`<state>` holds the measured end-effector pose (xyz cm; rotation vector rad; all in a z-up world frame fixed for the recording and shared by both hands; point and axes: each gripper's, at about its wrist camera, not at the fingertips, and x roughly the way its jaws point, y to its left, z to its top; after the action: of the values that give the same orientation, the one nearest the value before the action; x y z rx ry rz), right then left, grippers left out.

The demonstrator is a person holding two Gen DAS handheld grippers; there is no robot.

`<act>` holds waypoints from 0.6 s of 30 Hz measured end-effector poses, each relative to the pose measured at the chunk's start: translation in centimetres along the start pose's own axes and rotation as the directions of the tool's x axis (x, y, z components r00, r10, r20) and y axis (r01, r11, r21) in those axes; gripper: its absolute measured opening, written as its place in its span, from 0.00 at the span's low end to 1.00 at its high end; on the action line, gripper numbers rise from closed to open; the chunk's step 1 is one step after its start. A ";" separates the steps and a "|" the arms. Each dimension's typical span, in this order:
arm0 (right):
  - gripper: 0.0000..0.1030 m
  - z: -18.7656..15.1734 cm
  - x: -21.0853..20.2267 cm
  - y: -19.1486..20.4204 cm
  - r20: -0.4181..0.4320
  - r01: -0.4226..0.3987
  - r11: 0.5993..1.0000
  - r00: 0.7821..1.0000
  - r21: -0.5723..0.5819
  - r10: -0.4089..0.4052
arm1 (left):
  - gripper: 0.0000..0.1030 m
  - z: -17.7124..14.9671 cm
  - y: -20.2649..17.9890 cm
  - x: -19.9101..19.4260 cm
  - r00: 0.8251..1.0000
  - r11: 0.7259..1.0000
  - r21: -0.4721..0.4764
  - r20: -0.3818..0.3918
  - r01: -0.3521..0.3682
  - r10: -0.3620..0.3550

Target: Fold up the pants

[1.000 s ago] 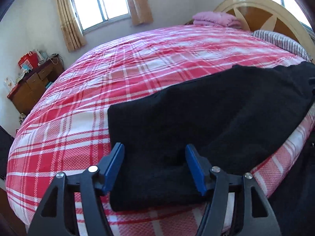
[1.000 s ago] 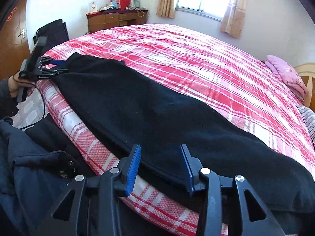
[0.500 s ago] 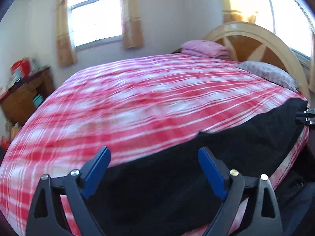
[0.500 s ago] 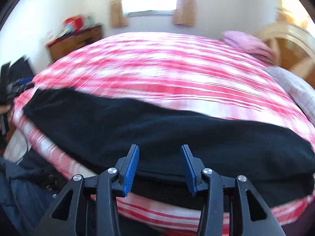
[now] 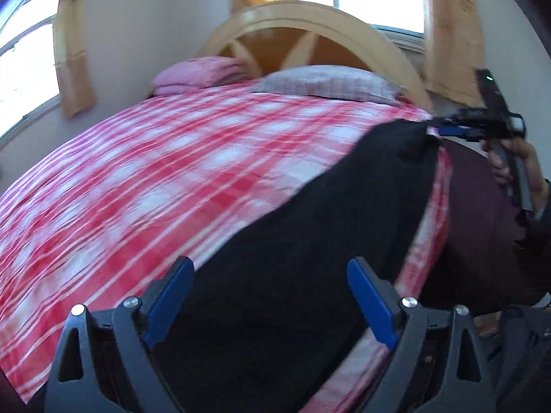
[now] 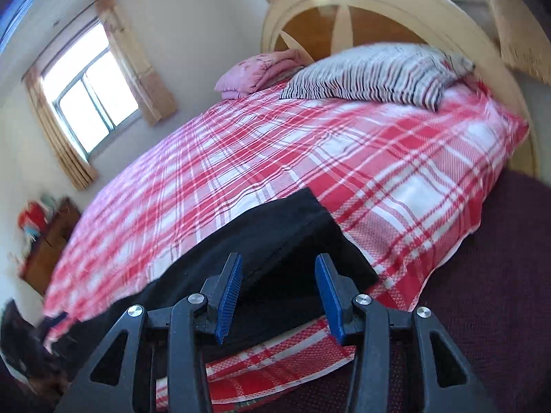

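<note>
1. The black pants [image 5: 310, 241] lie in a long strip along the near edge of the bed [image 5: 172, 179], on its red and white plaid cover
2. Taking the wooden headboard [image 5: 310, 24] as the landmark, the pants run lengthwise toward it and stop well short of it, with bare plaid cover between
3. In the right wrist view the end of the pants [image 6: 292, 234] nearer the headboard shows two layers, one flap lying over another, with a straight hem
4. The left gripper [image 5: 272, 303] hovers over the part of the pants farthest from the headboard; its jaws stand wide apart, with black cloth seen between them but no pad pressing on it
5. The right gripper [image 6: 279, 296] hangs above the end of the pants nearer the headboard; its jaws are partly apart and grip nothing, the cloth lying below them
6. In the left wrist view the right gripper [image 5: 458, 127] shows at the far tip of the pants, toward the headboard; whether it touches the cloth there I cannot tell
7. A hand [image 5: 516, 165] holds that gripper's handle, off the side of the bed
8. A grey striped pillow [image 6: 375, 72] lies right against the headboard
9. A folded pink blanket [image 6: 258, 72] sits beside the pillow, also just in front of the headboard
10. A curtained window [image 6: 89, 99] is on the wall well away from the headboard, across the bed
11. Both views are blurred in places
</note>
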<state>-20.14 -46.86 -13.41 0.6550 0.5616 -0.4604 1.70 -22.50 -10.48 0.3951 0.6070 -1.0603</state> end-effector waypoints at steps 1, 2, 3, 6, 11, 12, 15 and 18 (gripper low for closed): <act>0.45 0.0 0.1 -0.1 0.000 -0.005 1.000 1.000 0.008 0.005 | 0.90 0.6 -1.1 0.6 1.000 0.999 0.019 0.001 0.031 -0.031; 0.45 0.0 0.2 -0.1 0.000 -0.014 1.000 1.000 0.011 0.014 | 0.90 1.0 -2.3 1.1 0.998 0.998 0.041 0.003 0.056 -0.056; 0.45 0.0 0.3 -0.2 0.000 -0.022 1.000 1.000 0.012 0.022 | 0.90 1.4 -3.8 2.0 0.997 0.994 0.075 0.000 0.078 -0.079; 0.45 -0.3 0.6 0.0 -0.004 -0.065 0.998 0.998 0.015 0.065 | 0.80 1.7 -6.2 4.0 0.994 0.987 0.124 -0.042 0.106 -0.102; 0.44 -0.6 2.0 0.2 -0.020 -0.083 0.996 0.996 0.023 0.084 | 0.72 0.8 -7.5 5.3 0.987 0.982 0.121 -0.086 0.143 -0.133; 0.45 -0.6 2.2 0.1 -0.020 -0.080 0.996 0.997 0.030 0.081 | 0.71 0.6 -7.7 5.4 0.988 0.982 0.128 -0.090 0.135 -0.124; 0.45 -0.7 2.6 -0.4 -0.012 -0.094 0.994 0.995 0.056 0.095 | 0.63 0.2 -7.9 6.1 0.988 0.984 0.128 -0.103 0.125 -0.113; 0.44 -0.5 2.9 -0.8 0.012 -0.108 0.991 0.994 0.081 0.107 | 0.57 -0.2 -7.8 6.5 0.987 0.985 0.112 -0.106 0.134 -0.123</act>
<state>-18.56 -47.71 -15.86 0.7576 0.4993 -0.3859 -3.11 -30.31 -14.87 0.5204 0.6658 -1.2098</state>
